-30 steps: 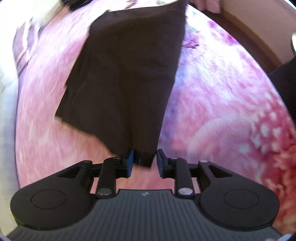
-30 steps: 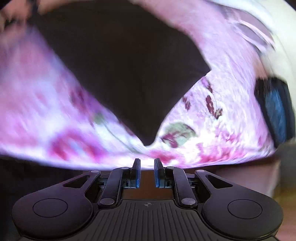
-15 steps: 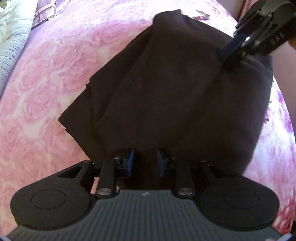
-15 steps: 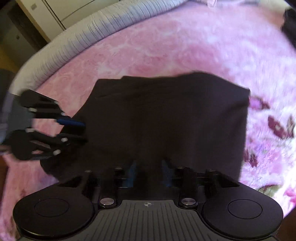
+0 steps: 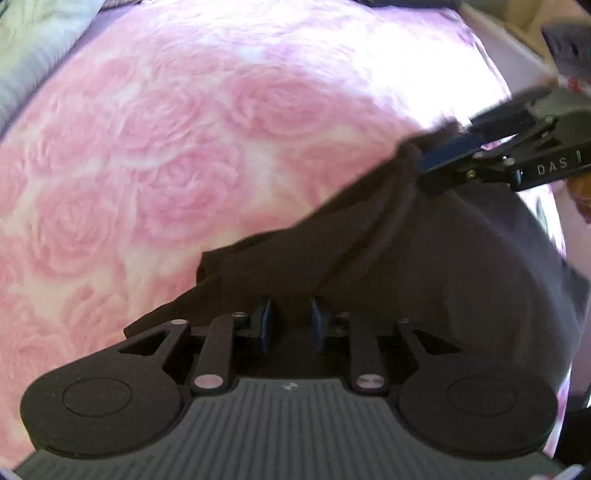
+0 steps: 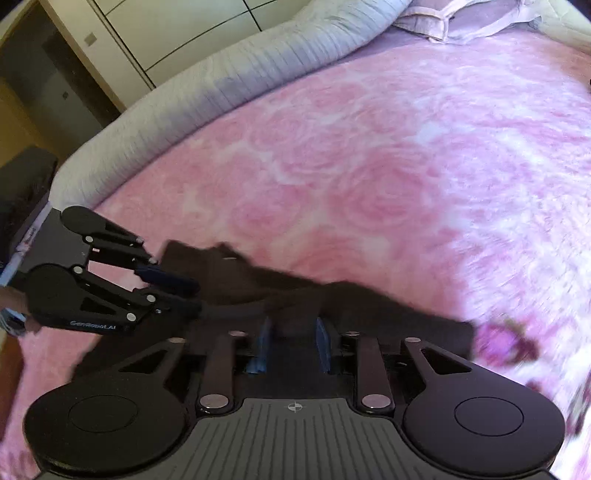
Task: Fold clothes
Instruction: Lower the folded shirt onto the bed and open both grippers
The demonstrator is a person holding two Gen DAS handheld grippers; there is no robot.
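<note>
A dark brown garment (image 5: 443, 277) lies bunched on the pink rose-patterned bedspread (image 5: 184, 147). My left gripper (image 5: 291, 321) is shut on its near edge, with cloth filling the gap between the blue pads. At the upper right of the left wrist view, my right gripper (image 5: 424, 162) pinches a corner that is pulled up into a peak. Its jaws are opening, and the cloth is still between them. In the right wrist view the garment (image 6: 258, 288) runs from the right gripper (image 6: 293, 339) to the left gripper (image 6: 192, 293) at the left.
A pale ribbed quilt roll (image 6: 221, 81) borders the far side of the bedspread (image 6: 369, 166), with a lilac pillow (image 6: 443, 22) at the top right. Cream wardrobe doors (image 6: 147, 29) stand behind. Pale bedding (image 5: 37, 44) fills the top left corner of the left wrist view.
Both grippers have swept across the bed with the garment. It was spread wide before them. Now only a bunched strip shows near the fingers, and bare bedspread lies beyond.
</note>
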